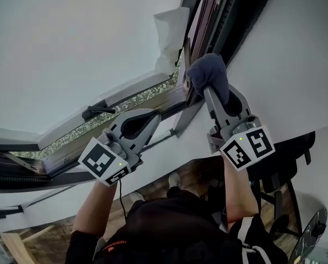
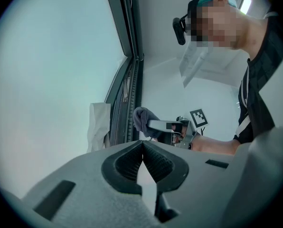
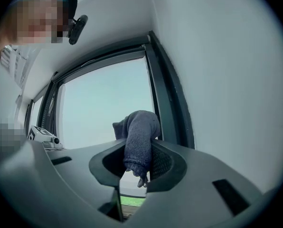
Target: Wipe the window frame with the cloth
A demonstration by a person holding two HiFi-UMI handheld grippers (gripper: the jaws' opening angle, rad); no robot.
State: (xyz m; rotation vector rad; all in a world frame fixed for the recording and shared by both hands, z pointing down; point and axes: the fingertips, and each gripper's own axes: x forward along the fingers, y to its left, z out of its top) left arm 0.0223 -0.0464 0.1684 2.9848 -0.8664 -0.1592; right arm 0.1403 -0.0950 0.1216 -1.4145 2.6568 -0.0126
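In the head view the cloth (image 1: 208, 71) buries the tips of the right gripper (image 1: 214, 89), so we cannot tell whether it touches the window frame (image 1: 205, 15), which the top edge cuts off. At the near right, a round object (image 1: 312, 236) is cut by the edge, and we cannot identify it.

Head view overhead; 2 gripper views close, seemingly sharing window frame (image 2: 128, 37) (image 3: 167, 94).

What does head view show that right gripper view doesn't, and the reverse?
Head view only: the window handle, a white scrap near it, and a chair below. Right gripper view only: the cloth with its tail hanging down between the jaws, and the camera on the person's head. Both: the cloth clamped in the right gripper, held up at the dark window frame.
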